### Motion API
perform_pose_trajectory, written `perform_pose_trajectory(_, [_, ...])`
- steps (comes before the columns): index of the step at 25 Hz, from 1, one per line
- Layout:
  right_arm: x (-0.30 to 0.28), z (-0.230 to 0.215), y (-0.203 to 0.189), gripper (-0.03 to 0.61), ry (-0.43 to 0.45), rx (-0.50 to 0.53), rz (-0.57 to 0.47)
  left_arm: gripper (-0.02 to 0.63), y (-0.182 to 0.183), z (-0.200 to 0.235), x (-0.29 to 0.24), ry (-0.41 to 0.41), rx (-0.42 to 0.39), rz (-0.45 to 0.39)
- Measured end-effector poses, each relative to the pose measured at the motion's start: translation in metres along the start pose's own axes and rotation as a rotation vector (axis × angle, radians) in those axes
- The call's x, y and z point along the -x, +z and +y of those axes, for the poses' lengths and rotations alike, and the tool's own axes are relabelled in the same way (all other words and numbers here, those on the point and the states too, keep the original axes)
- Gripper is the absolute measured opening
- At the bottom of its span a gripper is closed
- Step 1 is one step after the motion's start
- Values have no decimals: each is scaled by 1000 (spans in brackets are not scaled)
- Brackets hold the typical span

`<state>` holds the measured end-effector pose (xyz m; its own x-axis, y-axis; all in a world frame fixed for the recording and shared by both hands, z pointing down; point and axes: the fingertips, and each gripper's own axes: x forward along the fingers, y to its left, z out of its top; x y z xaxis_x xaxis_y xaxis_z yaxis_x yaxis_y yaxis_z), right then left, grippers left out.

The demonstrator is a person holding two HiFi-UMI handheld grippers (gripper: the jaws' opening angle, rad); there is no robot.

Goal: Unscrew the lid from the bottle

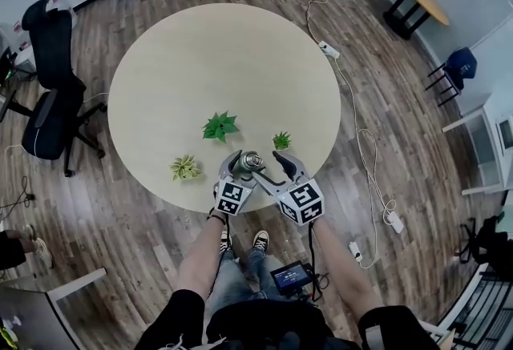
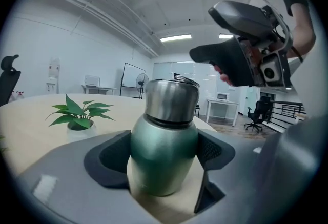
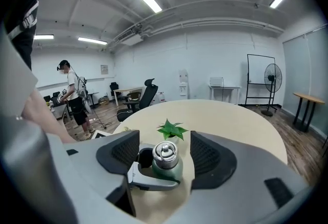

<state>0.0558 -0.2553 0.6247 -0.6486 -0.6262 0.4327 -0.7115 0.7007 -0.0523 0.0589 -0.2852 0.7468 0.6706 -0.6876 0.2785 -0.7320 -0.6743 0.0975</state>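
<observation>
A green bottle (image 2: 163,164) with a steel lid (image 2: 171,99) stands upright near the front edge of the round table (image 1: 176,76). My left gripper (image 2: 163,155) is shut on the bottle's body, with a pad pressed against each side. In the head view the bottle (image 1: 252,162) sits between the left gripper (image 1: 243,168) and the right gripper (image 1: 273,166). My right gripper (image 3: 164,155) hovers open above the lid (image 3: 165,153); its pads (image 3: 122,152) stand apart from the lid. The lid sits on the bottle's neck.
Three small potted plants stand on the table: a large one (image 1: 220,126), one at the right (image 1: 281,140) and one at the left (image 1: 185,167). An office chair (image 1: 48,92) stands left of the table. A cable with a power strip (image 1: 329,50) lies on the floor. A person (image 3: 72,97) stands far off.
</observation>
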Motion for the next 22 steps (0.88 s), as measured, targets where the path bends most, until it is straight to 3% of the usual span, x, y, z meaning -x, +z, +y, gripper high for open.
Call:
perform_pose_trajectory(6, [-42, -7, -36, 310, 13, -32, 70, 379, 0, -2, -1, -19, -6, 2])
perform_pose_trajectory(15, [-57, 0, -43, 253, 30, -23, 48, 379, 0, -3, -1, -41, -15, 4])
perform_pose_trajectory(18, [-56, 2, -46, 252, 115, 19, 65, 379, -1, -5, 0, -86, -30, 13])
perform_pose_trajectory(22, [-53, 8, -49, 252, 312, 171, 178, 379, -2, -12, 0, -195, -78, 27])
